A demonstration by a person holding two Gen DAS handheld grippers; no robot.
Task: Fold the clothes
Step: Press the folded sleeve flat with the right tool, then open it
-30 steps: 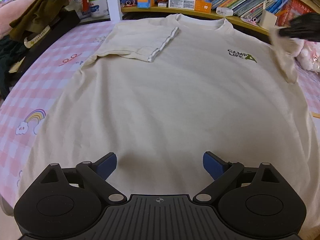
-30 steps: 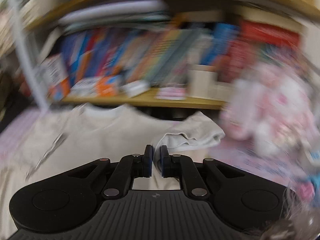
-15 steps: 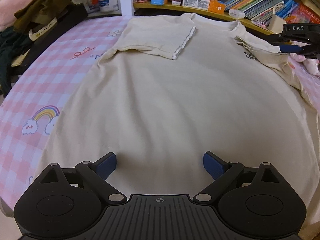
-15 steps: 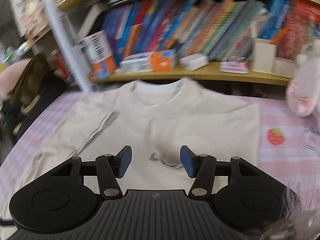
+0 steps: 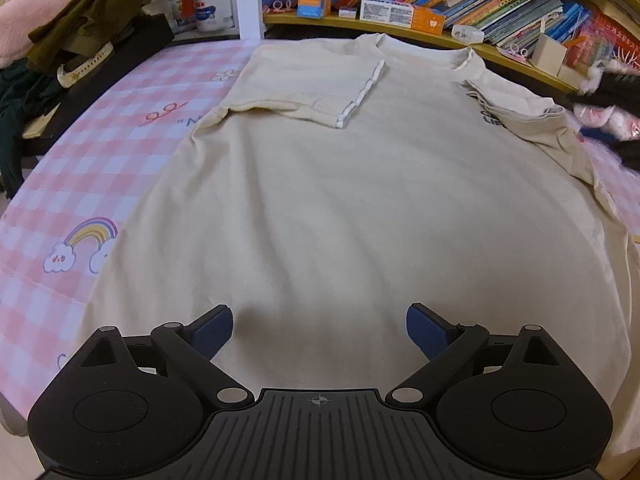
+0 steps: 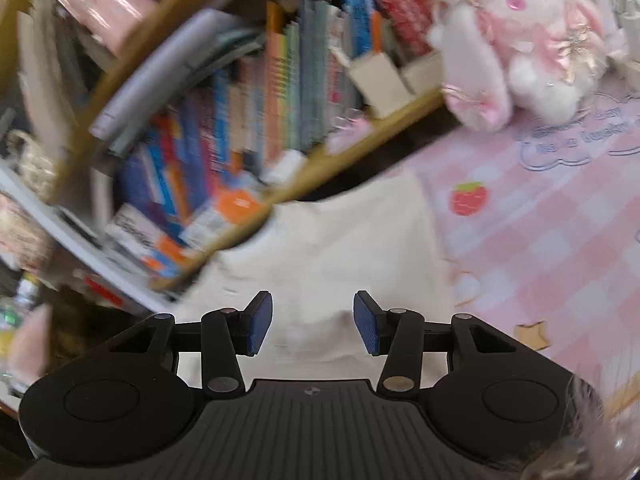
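- The pink checked sheet [image 5: 100, 168] fills my left view, bookshelf [image 5: 420, 36] along twelve o'clock.
- My cream T-shirt [image 5: 340, 200] lies flat on it, collar toward twelve, both sleeves folded inward.
- My left claw [image 5: 319, 328] hovers over the hem at six, jaws wide apart, empty.
- My right claw [image 6: 313, 320] is closing, nothing pinched, blurred shirt beneath; plush rabbit [image 6: 520, 36] at one o'clock.
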